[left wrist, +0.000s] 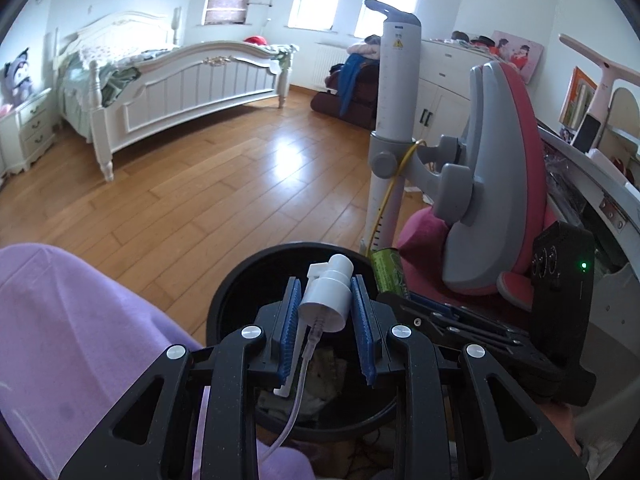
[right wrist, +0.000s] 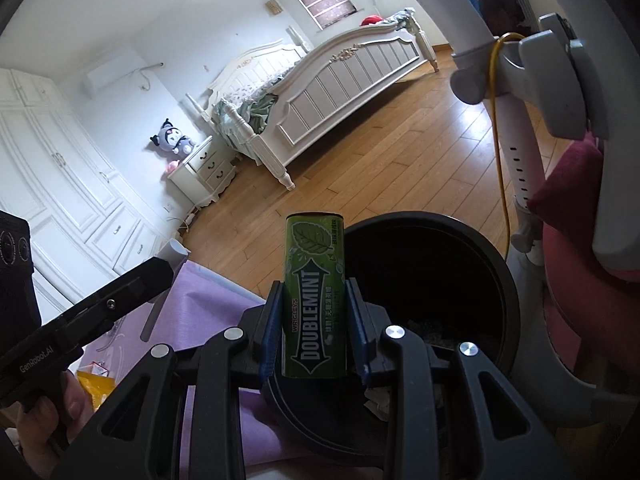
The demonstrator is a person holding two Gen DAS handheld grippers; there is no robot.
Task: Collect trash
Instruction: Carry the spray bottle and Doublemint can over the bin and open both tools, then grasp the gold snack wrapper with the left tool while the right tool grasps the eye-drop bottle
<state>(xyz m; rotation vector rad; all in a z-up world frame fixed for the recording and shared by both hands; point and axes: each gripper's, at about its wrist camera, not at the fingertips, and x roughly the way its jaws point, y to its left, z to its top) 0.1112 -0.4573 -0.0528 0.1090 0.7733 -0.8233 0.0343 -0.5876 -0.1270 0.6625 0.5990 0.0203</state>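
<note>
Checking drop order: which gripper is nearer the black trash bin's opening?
Left, narrowly. The left gripper holds the spray pump over the bin mouth; the right gripper, holding the gum canister, sits at its near rim.

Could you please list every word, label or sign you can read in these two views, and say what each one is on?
"WRIGLEY'S" and "DOUBLEMINT": on the green gum canister held in the right gripper.
"GenRobot.AI": on the left gripper body.
Yellow warning triangle: on the chair post; its text is too small.
Chinese characters on the canister: too small to read.

The bin (left wrist: 224, 300) stands near on the floor (left wrist: 200, 184), the chair (left wrist: 500, 168) just right of it; the bed (left wrist: 180, 80) lies far left (against the wall).
</note>
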